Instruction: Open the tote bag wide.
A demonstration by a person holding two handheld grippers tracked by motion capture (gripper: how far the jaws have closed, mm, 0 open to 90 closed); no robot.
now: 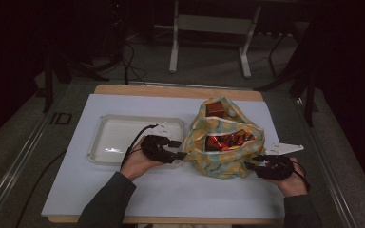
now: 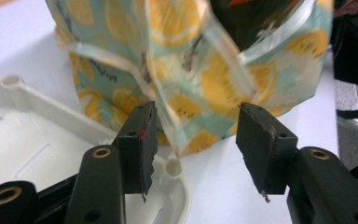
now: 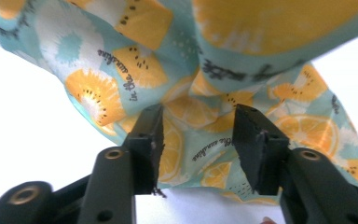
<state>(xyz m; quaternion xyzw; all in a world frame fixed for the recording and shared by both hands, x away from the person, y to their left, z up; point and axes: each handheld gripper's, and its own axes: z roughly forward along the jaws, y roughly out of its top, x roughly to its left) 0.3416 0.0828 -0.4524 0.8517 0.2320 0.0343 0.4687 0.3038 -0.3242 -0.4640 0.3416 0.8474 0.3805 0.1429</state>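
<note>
— White sheet covers the tabletop (image 1: 123, 190), wooden edge showing at the far side. What sits on it?

— Biggest thing is the bag (image 1: 225, 142), soft cloth printed with orange slices on pale teal, standing right of the middle. Its mouth gapes upward and something shiny red and orange lies inside; I cannot tell what it is.

— And beside the bag?

— A shallow white tray (image 1: 111, 130) to its left, near corner just beside the bag's left flank. In the left gripper view that rounded tray corner (image 2: 177, 170) lies under the black jaws.

— Where are the hands?

— Each comes in from the near edge in a dark sleeve. The left claw (image 1: 180, 154) points at the bag's left side, over the tray's near right corner. The right claw (image 1: 252, 164) points at the bag's lower right side.

— Clamped on the cloth?

— No. The left claw (image 2: 193, 135) stands apart; a fold of the bag (image 2: 200, 93) hangs between the jaws, pads clear of it. The right claw (image 3: 198, 140) is spread too, the printed cloth (image 3: 186, 107) just ahead and between the jaws, neither pad pressing.
</note>
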